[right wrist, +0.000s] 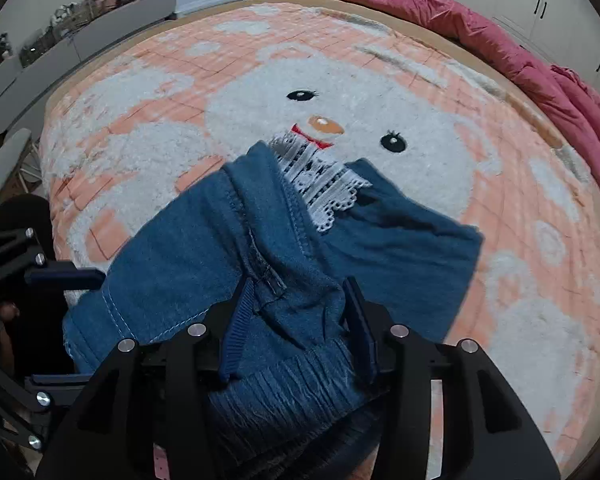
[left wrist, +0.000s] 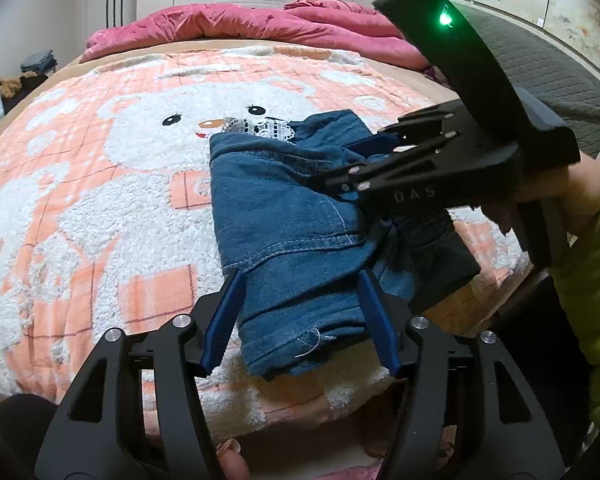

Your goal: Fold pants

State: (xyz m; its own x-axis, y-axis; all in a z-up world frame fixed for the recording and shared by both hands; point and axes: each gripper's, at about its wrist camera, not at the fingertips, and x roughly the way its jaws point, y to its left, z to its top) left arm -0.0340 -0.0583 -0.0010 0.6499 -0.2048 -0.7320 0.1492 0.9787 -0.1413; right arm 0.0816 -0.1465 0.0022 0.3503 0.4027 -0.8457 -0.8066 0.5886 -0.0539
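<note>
Left wrist view shows my left gripper (left wrist: 300, 276) low over the near edge of the bed, its two blue fingers (left wrist: 224, 320) spread wide on either side of the pants (left wrist: 284, 220). The denim passes between them, but I cannot tell whether either pad is touching the cloth. The pants lie in a folded bundle on the snowman blanket (left wrist: 100, 200), with a strip of white lace trim (left wrist: 268, 128) showing at the far end. My right gripper (left wrist: 364, 152) reaches in from the right, held by a hand (left wrist: 580, 196) in a yellow-green sleeve, its body tilted downward toward the upper right part of the bundle; a green light (left wrist: 444, 20) glows on its top.

From the right wrist view, my right gripper (right wrist: 300, 284) is partly open, its fingers (right wrist: 236, 332) straddling a raised ridge of denim near the waistband (right wrist: 284, 396). Cloth fills the gap, though a firm pinch is unclear. A pink quilt (right wrist: 500, 40) is heaped along the far side of the bed.
</note>
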